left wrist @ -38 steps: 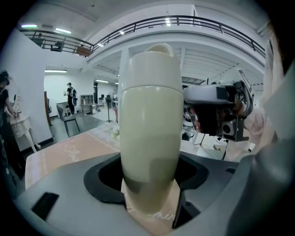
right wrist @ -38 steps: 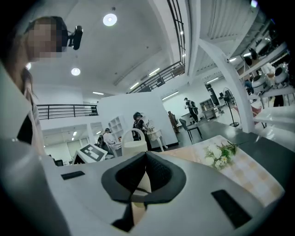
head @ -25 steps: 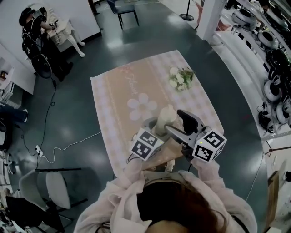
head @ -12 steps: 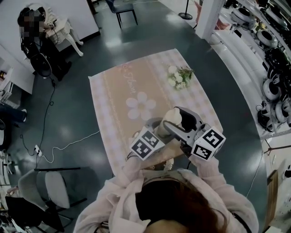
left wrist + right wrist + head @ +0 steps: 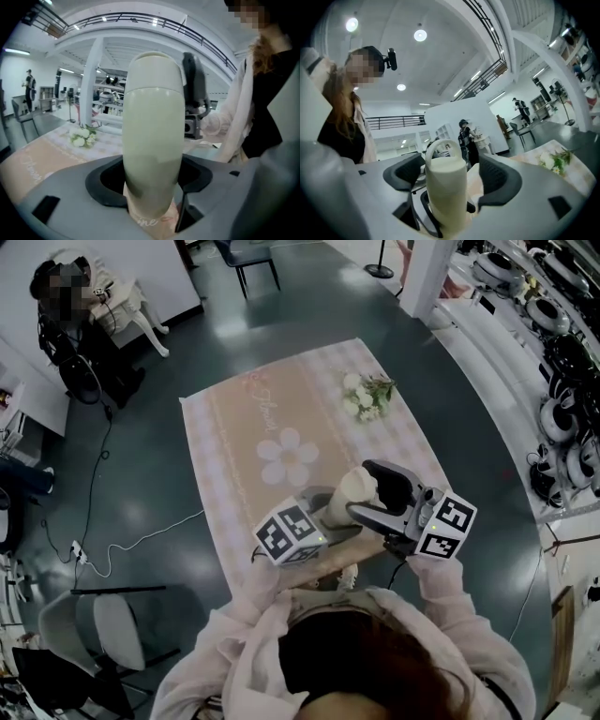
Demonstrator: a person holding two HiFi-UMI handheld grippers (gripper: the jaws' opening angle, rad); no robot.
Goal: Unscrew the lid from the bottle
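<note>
The left gripper (image 5: 152,180) is clamping the pale bottle (image 5: 349,493) by its body, holding it over the near edge of the table (image 5: 300,399). The right gripper (image 5: 450,174) is straddling the lid (image 5: 154,70); its jaws have just been opening and are standing clear of it.

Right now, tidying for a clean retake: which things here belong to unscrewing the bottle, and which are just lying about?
In the job: bottle, clamped in the left gripper; its lid, between the right gripper jaws, which have just been opening.
Lying about: flower bunch on the tablecloth; chair beyond.
</note>
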